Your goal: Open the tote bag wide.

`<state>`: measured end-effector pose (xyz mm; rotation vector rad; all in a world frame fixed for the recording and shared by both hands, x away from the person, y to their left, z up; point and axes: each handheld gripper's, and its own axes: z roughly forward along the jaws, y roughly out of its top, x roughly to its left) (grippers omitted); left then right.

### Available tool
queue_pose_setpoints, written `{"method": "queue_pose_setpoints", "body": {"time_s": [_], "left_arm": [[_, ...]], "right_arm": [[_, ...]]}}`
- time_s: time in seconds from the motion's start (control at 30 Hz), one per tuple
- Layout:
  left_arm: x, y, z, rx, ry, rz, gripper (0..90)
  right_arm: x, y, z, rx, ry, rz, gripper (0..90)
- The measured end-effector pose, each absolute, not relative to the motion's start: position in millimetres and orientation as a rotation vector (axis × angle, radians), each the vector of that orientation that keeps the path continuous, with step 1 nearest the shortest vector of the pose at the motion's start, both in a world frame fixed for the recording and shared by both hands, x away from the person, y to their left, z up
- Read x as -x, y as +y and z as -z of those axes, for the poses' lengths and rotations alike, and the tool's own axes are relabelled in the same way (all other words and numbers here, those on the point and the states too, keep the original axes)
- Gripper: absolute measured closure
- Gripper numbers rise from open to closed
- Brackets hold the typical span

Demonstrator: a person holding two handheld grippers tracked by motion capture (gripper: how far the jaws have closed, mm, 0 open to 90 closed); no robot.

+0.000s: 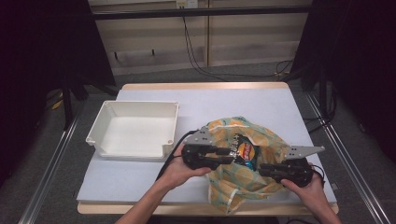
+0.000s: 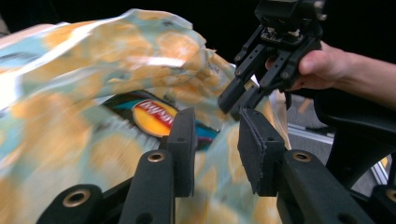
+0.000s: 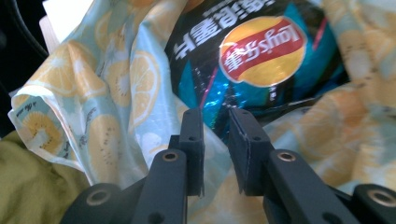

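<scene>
Two grippers are working a lemon-print bag (image 1: 243,161) at about 5 o'clock on the table (image 1: 243,100), with a chip packet (image 1: 246,151) poking out, mostly buried in the cloth. The left gripper (image 1: 232,153) has its jaws partly apart with nothing pinched. The right gripper (image 3: 215,122) shows a narrow gap at the packet's edge; can't tell if it grips. A white tray (image 1: 135,128) sits at 9 o'clock.

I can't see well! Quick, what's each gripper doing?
Left gripper: open, jaws apart over the bag, gripping nothing.
Right gripper: jaws nearly together at the bag's edge; grip cannot be told.
</scene>
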<state>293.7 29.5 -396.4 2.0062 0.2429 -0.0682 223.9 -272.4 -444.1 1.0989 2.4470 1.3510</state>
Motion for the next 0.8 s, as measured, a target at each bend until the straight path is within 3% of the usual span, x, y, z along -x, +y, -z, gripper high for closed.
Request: {"method": "queue_pose_setpoints", "body": {"time_s": [0.2, 0.4, 0.63, 0.8], "left_arm": [[-308, -14, 409, -2.094, 0.223, 0.112, 66.3], [-313, -40, 430, -2.188, 0.223, 0.058, 60.2], [-305, -50, 442, -2.289, 0.127, -0.036, 52.2], [-299, -49, 446, -2.328, 0.063, -0.044, 48.4]], "right_arm": [[-219, -267, 450, -1.084, 2.489, -1.344, 78.6], [-214, -266, 459, -1.099, 2.519, -1.336, 76.4], [-207, -266, 464, -1.116, 2.546, -1.313, 77.5], [-203, -267, 469, -1.111, 2.571, -1.3, 86.1]]}}
